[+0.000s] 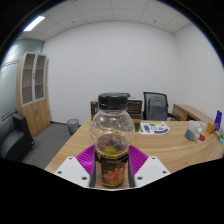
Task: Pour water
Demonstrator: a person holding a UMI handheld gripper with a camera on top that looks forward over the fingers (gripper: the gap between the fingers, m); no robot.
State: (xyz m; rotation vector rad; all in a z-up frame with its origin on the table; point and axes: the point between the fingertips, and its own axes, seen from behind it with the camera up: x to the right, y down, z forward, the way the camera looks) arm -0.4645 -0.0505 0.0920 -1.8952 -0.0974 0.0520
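Gripper (112, 168) fingers press in on the lower body of the bottle (112, 138), the purple pads (88, 157) squeezing it from both sides at the band of its dark label. My hold keeps it upright, raised in front of the wooden table (170, 148), which lies beyond and a little below.

I judge the clear plastic wall to be thin and springy, so it will give under a hard squeeze, and smooth enough to slip if I loosen. It looks mostly empty in the upper part, so probably light; what liquid remains is hidden by the label. The black cap (113, 100) is on, so nothing pours yet. Holding low on the body leaves the neck free for tipping.

Open air lies to either side of the bottle. Small items (155, 127) lie on the table beyond, with an office chair (155, 104) past them, all well apart from my hold.
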